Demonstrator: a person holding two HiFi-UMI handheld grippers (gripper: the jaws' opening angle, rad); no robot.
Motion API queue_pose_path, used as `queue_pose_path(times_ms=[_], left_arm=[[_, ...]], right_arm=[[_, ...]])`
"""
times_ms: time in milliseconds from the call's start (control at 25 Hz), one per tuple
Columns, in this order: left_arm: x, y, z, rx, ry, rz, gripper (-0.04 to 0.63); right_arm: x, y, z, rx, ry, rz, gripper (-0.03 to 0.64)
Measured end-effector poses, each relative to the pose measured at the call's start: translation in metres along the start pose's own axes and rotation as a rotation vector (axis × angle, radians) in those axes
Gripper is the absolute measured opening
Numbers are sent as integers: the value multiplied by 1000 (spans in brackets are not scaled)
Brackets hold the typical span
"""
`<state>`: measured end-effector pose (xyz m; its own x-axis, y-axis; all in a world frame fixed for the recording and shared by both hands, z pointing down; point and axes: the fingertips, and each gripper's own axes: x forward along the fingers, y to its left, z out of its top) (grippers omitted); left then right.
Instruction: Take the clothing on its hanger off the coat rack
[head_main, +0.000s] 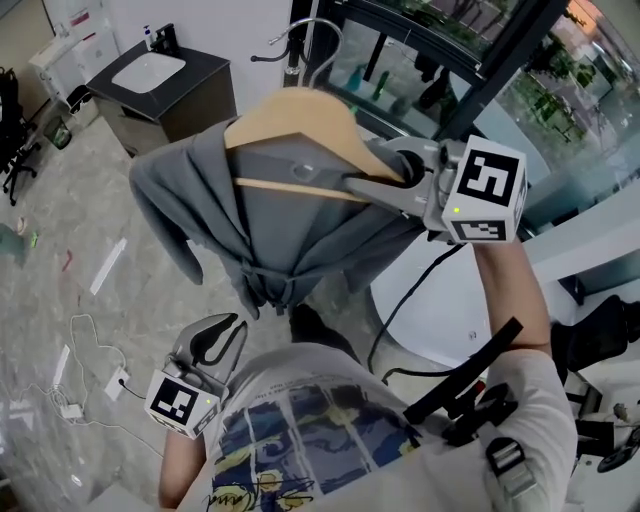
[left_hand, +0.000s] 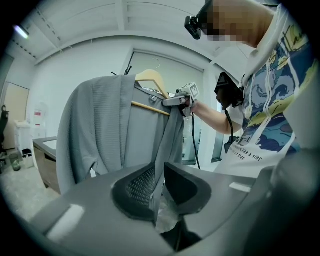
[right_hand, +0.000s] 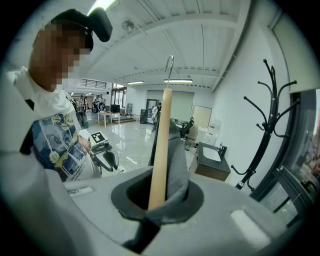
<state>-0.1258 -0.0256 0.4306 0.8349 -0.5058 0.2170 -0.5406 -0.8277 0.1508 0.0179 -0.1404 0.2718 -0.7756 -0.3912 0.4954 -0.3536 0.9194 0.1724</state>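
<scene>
A wooden hanger (head_main: 300, 115) carries a grey garment (head_main: 190, 200) that drapes over both its shoulders. My right gripper (head_main: 375, 178) is shut on the hanger's right end, cloth and wood together; in the right gripper view the wooden arm (right_hand: 160, 150) and a grey fold (right_hand: 176, 160) rise out of its jaws (right_hand: 160, 200). The metal hook (right_hand: 171, 65) hangs free in the air, apart from the black coat rack (right_hand: 265, 125). My left gripper (head_main: 225, 340) is low by the person's waist, below the garment. Its jaws (left_hand: 158, 185) stand slightly apart and hold nothing.
The coat rack pole (head_main: 293, 45) stands just behind the hanger. A dark cabinet with a white sink (head_main: 160, 85) is at the back left. Cables and a power strip (head_main: 90, 385) lie on the floor at left. A glass wall (head_main: 560, 90) runs along the right.
</scene>
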Motion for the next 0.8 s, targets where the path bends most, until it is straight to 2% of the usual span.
queue_pose_path(times_ms=[800], left_arm=[[-1, 6, 1, 8, -11, -32, 63]], right_arm=[[5, 27, 3, -24, 11, -1, 5]])
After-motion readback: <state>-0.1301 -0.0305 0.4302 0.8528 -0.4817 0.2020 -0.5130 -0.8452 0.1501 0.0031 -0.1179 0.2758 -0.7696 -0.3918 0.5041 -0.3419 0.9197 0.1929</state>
